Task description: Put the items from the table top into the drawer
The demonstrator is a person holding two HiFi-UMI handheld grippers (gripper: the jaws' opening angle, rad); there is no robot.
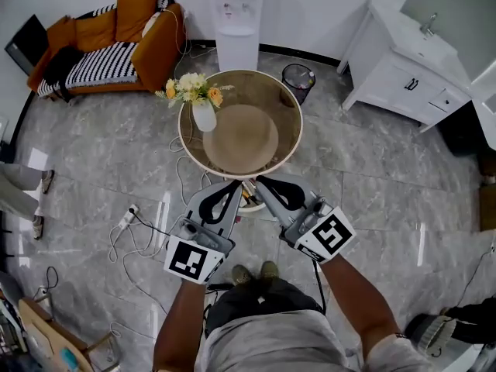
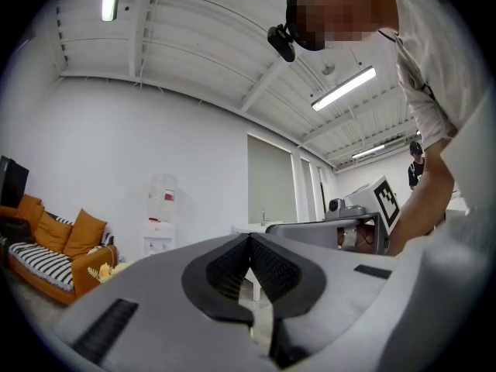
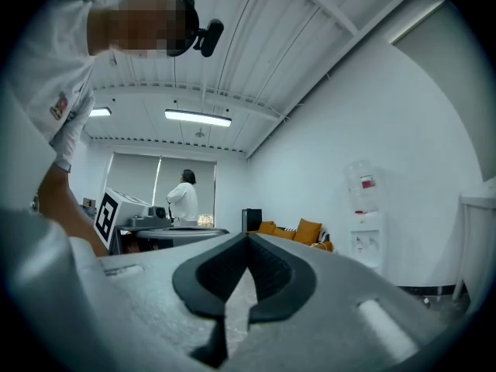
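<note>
In the head view a round glass-topped table (image 1: 288,134) stands ahead of me with a white vase of flowers (image 1: 203,115) on its left part. I see no other loose item on the top. My left gripper (image 1: 237,184) and right gripper (image 1: 259,182) are raised side by side just in front of the table's near edge, tips almost touching. Both point level. The left gripper (image 2: 249,239) is shut with its pads meeting and nothing between them. The right gripper (image 3: 248,237) is likewise shut and empty. Something small and coloured (image 1: 247,198) shows between the grippers; I cannot tell what.
An orange sofa (image 1: 101,45), a water dispenser (image 1: 236,22), a black bin (image 1: 298,80) and a white sink cabinet (image 1: 407,72) ring the table. A power strip with cables (image 1: 128,219) lies on the floor at left. A person in white (image 3: 184,196) stands far back.
</note>
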